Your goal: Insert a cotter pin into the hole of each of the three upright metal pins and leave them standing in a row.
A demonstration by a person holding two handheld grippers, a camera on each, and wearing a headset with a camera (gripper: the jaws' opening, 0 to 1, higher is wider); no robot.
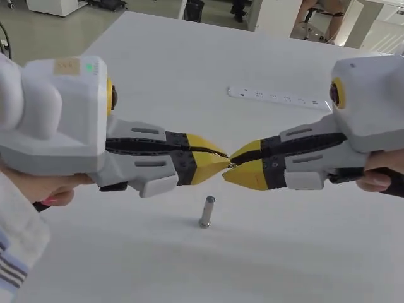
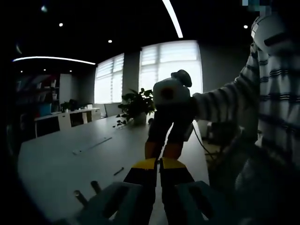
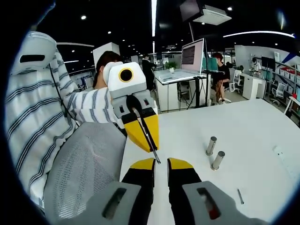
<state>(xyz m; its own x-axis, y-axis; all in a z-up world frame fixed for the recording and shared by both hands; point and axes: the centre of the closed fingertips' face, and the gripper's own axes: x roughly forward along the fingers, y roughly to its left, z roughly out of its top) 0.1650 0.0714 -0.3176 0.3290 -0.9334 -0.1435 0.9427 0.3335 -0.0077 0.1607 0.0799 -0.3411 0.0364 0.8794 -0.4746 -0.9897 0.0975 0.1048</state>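
**Grippers nose to nose over white table**

L gripper (image 1: 222, 160), in the person's hand, has its jaws pressed together w/ a thin dark cotter pin (image 3: 158, 160) poking out past the yellow tips. R gripper (image 1: 231, 166) faces it tip to tip. Its jaws are just a narrow gap apart, w/ the pin's end right at that gap; can't tell if R touches it.

Just nearer than the tips, a short silver metal pin (image 1: 207, 211) stands upright on the white table (image 1: 158, 76), apart from both grippers. In R gripper view, two further upright silver pins (image 3: 211, 146) stand close together, not touching. A loose cotter pin (image 3: 239, 196) lies flat near them.

Farther off, a long white power strip (image 1: 278, 98) lies flat on the table. Beyond the table: potted green plant (image 2: 136, 105) by bright windows (image 2: 171, 65), and desks w/ a monitor (image 3: 192, 54).
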